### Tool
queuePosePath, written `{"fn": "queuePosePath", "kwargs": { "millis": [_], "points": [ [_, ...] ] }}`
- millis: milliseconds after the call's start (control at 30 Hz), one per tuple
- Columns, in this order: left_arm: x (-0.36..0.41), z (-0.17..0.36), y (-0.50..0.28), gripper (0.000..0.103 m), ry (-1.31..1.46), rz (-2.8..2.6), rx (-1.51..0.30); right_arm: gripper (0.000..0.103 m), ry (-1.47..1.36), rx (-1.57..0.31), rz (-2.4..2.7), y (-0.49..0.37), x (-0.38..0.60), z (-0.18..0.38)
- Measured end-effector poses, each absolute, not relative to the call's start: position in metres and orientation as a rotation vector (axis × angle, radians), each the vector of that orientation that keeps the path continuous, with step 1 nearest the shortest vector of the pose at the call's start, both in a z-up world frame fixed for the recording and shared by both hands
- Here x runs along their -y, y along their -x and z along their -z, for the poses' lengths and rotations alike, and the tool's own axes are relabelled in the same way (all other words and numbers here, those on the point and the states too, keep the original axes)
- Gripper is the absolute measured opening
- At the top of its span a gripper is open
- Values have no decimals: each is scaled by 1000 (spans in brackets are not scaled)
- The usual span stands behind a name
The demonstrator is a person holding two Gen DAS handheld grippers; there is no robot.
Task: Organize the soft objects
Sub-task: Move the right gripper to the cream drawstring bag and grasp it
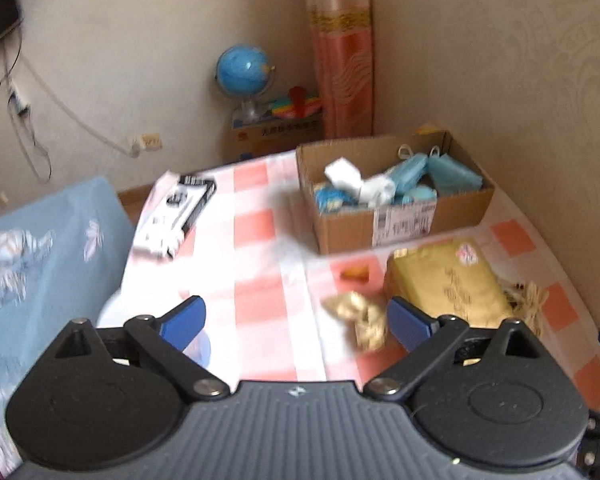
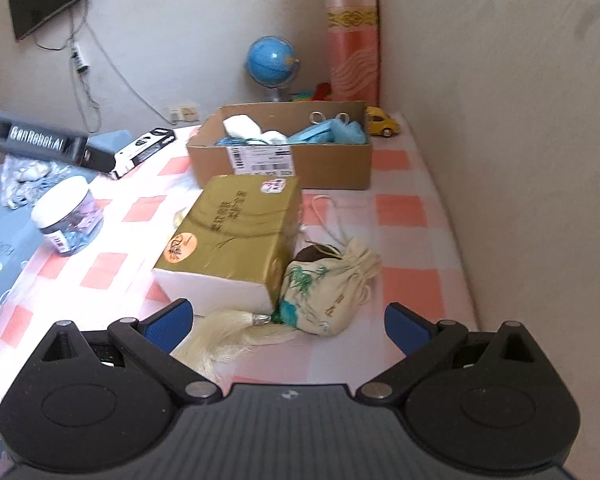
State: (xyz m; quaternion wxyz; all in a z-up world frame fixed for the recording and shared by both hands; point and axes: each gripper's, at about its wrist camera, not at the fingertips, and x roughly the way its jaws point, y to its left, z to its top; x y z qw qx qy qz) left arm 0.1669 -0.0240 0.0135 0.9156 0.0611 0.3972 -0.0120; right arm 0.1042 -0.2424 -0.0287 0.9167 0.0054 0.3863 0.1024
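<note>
Both tools are spread and empty — the left gripper (image 1: 296, 322) near a crumpled gold scrap (image 1: 360, 318), the right gripper (image 2: 288, 326) over a cream drawstring pouch (image 2: 326, 290) beside the gold tissue pack (image 2: 236, 240). Its trailing pale tassel (image 2: 228, 340) could snag — or the brown cardboard box (image 2: 324, 168) be missed.

Pink-checked cloth surface (image 2: 400, 208), cardboard box (image 2: 332, 168), gold packet (image 2: 240, 232), pouch (image 2: 324, 292), jar (image 2: 68, 216)

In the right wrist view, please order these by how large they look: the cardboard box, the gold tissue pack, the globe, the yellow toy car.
1. Cardboard box and gold tissue pack: they look about alike, and the pack is nearer the camera, so I do not rank them.
2. Globe.
3. Yellow toy car.
</note>
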Motion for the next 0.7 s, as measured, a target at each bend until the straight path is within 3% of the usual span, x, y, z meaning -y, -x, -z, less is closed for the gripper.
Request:
{"fn": "queuePosePath", "kwargs": {
  "millis": [233,300,433,700],
  "points": [
    [23,8,-152,98,-144,1,-842,103,-48,-787,-192,-111,252,40],
    [22,10,-153,98,-135,2,-841,99,-74,-779,-143,-116,259,38],
    [18,11,-158,98,-119,5,-836,72,-95,-782,-51,-134,266,36],
    [11,21,-165,98,-118,3,-851,70,-141,-836,-13,-176,267,51]
  ]
}}
